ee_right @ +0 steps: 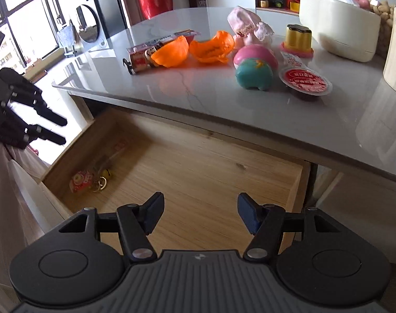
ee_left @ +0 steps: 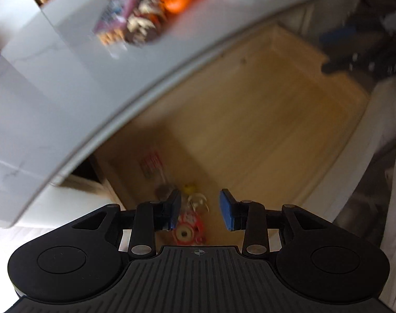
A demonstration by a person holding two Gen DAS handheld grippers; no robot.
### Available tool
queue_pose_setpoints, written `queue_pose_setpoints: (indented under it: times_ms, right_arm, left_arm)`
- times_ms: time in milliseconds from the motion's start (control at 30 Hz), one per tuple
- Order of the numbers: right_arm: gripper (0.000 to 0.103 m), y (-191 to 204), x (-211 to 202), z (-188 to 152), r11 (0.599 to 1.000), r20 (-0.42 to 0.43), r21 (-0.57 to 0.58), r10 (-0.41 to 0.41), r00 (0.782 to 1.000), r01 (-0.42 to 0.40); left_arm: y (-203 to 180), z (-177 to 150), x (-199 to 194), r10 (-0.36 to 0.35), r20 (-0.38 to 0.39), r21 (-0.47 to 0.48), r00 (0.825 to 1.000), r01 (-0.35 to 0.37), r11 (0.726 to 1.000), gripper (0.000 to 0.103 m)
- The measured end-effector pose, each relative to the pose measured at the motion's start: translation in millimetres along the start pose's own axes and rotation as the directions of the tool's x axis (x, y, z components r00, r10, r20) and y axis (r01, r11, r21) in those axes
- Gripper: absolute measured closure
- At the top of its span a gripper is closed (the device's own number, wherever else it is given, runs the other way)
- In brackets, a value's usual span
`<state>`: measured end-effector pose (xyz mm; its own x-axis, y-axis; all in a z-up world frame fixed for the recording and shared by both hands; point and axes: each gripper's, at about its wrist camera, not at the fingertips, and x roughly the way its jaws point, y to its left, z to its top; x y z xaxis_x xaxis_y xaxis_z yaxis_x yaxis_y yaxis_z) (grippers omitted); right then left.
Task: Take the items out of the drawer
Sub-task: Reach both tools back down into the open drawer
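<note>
Right wrist view: open drawer under a grey counter

Small red-and-pink keychain toy (ee_right: 81,182) lies in the left near corner of the wooden drawer (ee_right: 198,161), with metal rings beside it. The left gripper (ee_left: 200,210) hangs over it, jaws apart, holding nothing. The right gripper (ee_right: 200,215) stands open and empty. Above, the grey marble counter (ee_right: 198,94) carries orange shell halves (ee_right: 195,48), a teal toy (ee_right: 254,74) and a cream container (ee_right: 339,34). A window (ee_right: 20,20) is at left.

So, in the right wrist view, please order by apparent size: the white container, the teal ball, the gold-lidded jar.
1. White container, clearly largest.
2. Teal ball and gold-lidded jar look alike; the ball is nearer, so unsure.
</note>
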<state>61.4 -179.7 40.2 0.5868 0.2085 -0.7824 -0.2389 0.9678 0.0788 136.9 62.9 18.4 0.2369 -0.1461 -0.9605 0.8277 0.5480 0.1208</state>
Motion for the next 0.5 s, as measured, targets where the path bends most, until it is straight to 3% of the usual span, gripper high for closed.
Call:
queue_pose_setpoints:
  times_ms: [133, 233, 500]
  right_arm:
    - [0.040, 1.2, -5.0, -4.8, 1.000, 0.017, 0.004, -0.015, 1.000, 0.015]
    - [0.040, 2.1, -7.8, -9.3, 1.000, 0.026, 0.003, -0.017, 1.000, 0.017]
    - [0.040, 6.3, -7.3, -11.9, 0.999, 0.020, -0.028, -0.024, 1.000, 0.024]
  left_arm:
    - [-2.6, 7.1, 47.3, 0.009, -0.157, 0.022, 0.988, -0.005, 1.000, 0.066]
    - [-4.8, 16.1, 72.5, 0.058, -0.238, 0.082, 0.969, -0.039, 0.996, 0.067]
    - [-3.2, 14.5, 106.8, 0.068, -0.381, 0.130, 0.922, -0.019, 0.991, 0.065]
